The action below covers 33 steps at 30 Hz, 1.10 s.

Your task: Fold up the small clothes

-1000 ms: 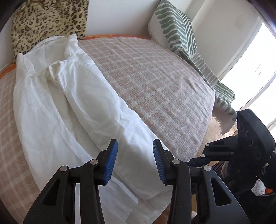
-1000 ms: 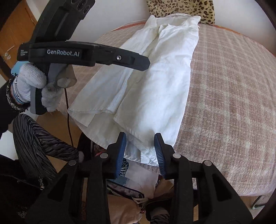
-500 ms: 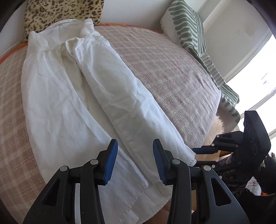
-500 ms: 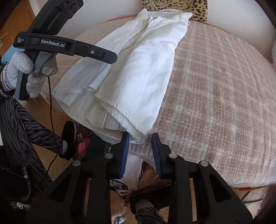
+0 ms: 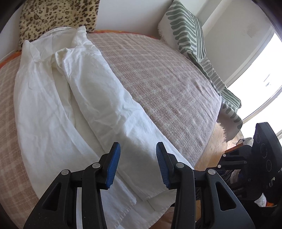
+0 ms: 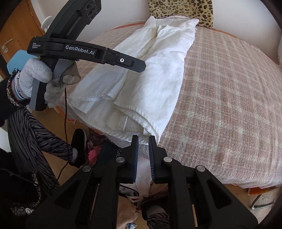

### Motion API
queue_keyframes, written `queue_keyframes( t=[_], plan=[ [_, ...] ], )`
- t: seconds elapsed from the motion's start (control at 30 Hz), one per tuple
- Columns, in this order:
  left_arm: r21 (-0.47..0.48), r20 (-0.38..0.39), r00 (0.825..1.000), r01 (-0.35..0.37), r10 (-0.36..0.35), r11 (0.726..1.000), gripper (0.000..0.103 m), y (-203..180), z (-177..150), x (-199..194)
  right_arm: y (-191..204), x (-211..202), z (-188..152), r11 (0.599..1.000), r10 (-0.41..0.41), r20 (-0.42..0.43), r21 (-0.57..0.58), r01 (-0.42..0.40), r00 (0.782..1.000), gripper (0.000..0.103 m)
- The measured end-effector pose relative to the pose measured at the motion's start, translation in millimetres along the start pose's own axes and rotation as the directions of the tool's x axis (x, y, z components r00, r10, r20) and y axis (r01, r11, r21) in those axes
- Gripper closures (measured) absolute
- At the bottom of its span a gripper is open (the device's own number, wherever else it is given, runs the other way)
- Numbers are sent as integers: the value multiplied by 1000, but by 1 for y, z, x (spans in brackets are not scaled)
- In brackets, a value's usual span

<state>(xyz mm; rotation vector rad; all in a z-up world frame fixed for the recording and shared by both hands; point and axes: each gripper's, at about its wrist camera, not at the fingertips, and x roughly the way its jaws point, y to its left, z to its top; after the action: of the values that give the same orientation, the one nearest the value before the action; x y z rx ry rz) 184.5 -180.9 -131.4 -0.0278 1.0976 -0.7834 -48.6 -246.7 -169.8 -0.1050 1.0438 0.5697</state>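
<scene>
The right gripper (image 6: 143,147) has come closer to the white shirt (image 6: 149,79) since a moment ago, and its blue pads (image 6: 135,158) have drawn nearer each other, with only a thin gap left. The tips sit right at the shirt's bottom corner where it hangs off the bed (image 6: 229,105), and white cloth shows in the gap, but I cannot tell if the pads are pinching it. The left gripper (image 5: 138,158) is wide open and holds nothing; it floats just above the shirt's lower part. The shirt lies long and narrow on the bed's checked pink blanket. Its long way runs from the bed's near edge up to the leopard pillow (image 5: 58,15) at the wall. The collar end points at that pillow and touches it, and the hem end points at the person. One side of the shirt is folded over its middle, making a long thick strip. A green striped pillow (image 5: 185,30) leans at the far corner of the bed, well apart from the shirt. In the right view the left tool is held by a hand in a white glove (image 6: 38,79). White letters on its side say "GenRobot.AI", and small words beside them say "Data Acquisition System".
</scene>
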Motion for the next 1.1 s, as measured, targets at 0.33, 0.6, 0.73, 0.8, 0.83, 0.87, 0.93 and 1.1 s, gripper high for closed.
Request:
queue_keyframes(
  t=[0.33, 0.6, 0.73, 0.8, 0.83, 0.87, 0.93, 1.1],
  plan=[
    [39, -44, 998, -42, 43, 998, 64, 5, -1, 42, 6, 33, 19, 1000, -16, -24, 3, 16, 1000, 90],
    [101, -75, 996, -39, 47, 994, 64, -15, -34, 22, 13, 7, -7, 994, 42, -150, -98, -57, 988, 90],
    [153, -63, 995, -65, 75, 986, 64, -28, -56, 16, -11, -27, 14, 997, 81, -15, -6, -81, 997, 90],
    [123, -63, 997, -45, 53, 991, 64, -28, -61, 9, -17, -27, 33, 997, 72, 39, 15, -72, 997, 90],
    [104, -62, 997, -28, 35, 994, 64, -29, -64, 4, -17, -21, 43, 998, 62, 55, 3, -62, 997, 90],
    [91, -57, 998, -15, 20, 996, 64, -30, -66, -2, -14, -12, 53, 998, 57, 64, -7, -57, 996, 90],
    [99, -24, 999, -31, 34, 995, 64, -34, -72, -19, -6, 14, 72, 997, 76, 53, -28, -75, 996, 90],
    [94, 51, 987, -157, 153, 983, 64, -15, -89, -63, 6, 70, 76, 995, 28, -47, -99, -33, 999, 90]
  ],
)
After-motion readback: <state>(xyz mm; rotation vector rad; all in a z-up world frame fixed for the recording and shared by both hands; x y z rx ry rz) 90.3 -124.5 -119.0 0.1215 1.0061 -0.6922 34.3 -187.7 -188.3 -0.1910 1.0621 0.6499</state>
